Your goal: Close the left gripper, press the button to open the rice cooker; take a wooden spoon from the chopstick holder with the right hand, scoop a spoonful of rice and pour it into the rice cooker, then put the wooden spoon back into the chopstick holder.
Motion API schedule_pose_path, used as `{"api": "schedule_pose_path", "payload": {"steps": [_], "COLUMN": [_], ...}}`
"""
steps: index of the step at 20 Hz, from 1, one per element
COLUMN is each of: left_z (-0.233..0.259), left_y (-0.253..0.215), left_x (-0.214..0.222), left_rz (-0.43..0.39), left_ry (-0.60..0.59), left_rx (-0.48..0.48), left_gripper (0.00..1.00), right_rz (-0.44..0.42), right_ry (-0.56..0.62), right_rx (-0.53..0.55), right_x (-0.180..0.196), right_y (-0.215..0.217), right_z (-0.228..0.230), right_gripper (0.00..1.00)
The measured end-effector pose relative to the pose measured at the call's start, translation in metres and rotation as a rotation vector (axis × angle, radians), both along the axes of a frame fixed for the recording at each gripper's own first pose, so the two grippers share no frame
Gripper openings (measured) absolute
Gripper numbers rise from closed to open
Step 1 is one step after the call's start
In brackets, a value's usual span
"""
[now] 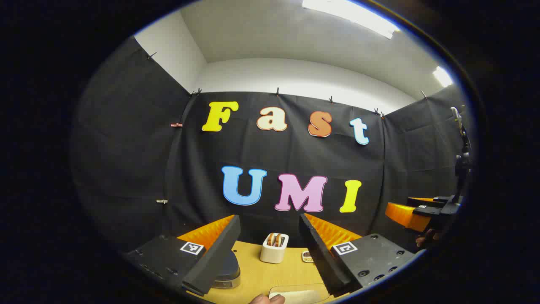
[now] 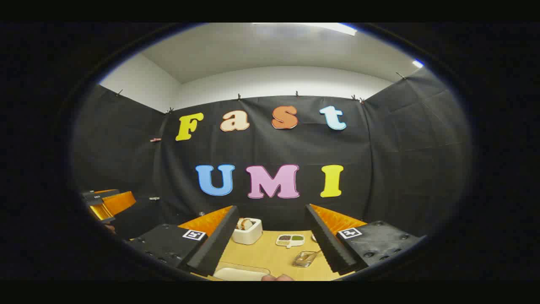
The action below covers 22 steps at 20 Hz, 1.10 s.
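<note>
Left gripper (image 1: 270, 249) raised above wooden table (image 1: 253, 270), fingers spread wide, nothing between them; rice cooker (image 1: 228, 272) low, partly behind its left finger; white chopstick holder (image 1: 274, 248) with wooden spoons farther off between fingers. Right gripper (image 2: 272, 240) also wide and empty, holder (image 2: 247, 231) just inside its left finger, small glass dish (image 2: 304, 258) near its right finger

rice cooker (image 1: 225, 270) half behind a finger, tray (image 2: 240, 273) cut by lower edge, small dish (image 1: 307, 256) partly hidden
</note>
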State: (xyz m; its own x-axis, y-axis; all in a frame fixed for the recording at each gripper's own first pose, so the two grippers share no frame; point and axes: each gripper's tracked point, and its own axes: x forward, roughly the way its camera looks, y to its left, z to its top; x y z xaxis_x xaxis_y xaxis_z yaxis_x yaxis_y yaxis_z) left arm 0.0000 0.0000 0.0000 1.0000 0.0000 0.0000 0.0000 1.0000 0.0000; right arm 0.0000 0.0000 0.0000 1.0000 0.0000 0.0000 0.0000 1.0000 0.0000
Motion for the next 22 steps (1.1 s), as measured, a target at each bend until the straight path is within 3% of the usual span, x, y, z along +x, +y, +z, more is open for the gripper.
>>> {"api": "schedule_pose_path", "payload": {"steps": [4,5,8,11,12,14,17,18,19,22], "left_z": [-0.003,-0.002,-0.014,-0.016,-0.016,-0.020,-0.021,-0.023,-0.019,-0.025], "left_y": [-0.011,-0.016,-0.024,-0.033,-0.035,-0.041,-0.041,-0.039,-0.038,-0.035], "left_x": [0.007,0.008,0.011,0.013,0.014,0.017,0.027,0.029,0.030,0.033], "left_rz": [0.048,0.055,0.081,0.103,0.107,0.102,0.086,0.081,0.076,0.048], "left_ry": [0.000,-0.005,0.015,0.024,0.023,0.031,0.044,0.047,0.036,0.047], "left_rx": [0.052,0.049,0.064,0.080,0.081,0.084,0.116,0.118,0.115,0.090], "left_gripper": [0.95,0.95,0.95,0.95,0.95,0.92,0.95,0.95,0.95,0.95], "right_rz": [0.045,0.053,0.074,0.098,0.094,0.081,0.041,0.043,0.042,0.006], "right_ry": [0.004,-0.004,-0.024,-0.010,-0.008,-0.004,0.003,0.005,-0.002,-0.002], "right_rx": [0.021,0.018,0.005,0.013,0.009,0.026,0.042,0.042,0.031,0.006], "right_x": [0.012,0.016,0.023,0.024,0.026,0.028,0.034,0.033,0.033,0.030], "right_y": [-0.006,-0.008,-0.018,-0.024,-0.030,-0.038,-0.050,-0.047,-0.044,-0.048], "right_z": [-0.007,-0.006,-0.009,-0.018,-0.019,-0.020,-0.020,-0.023,-0.021,-0.018], "right_gripper": [0.95,1.00,0.94,1.00,0.94,0.98,0.98,0.93,0.97,0.98]}}
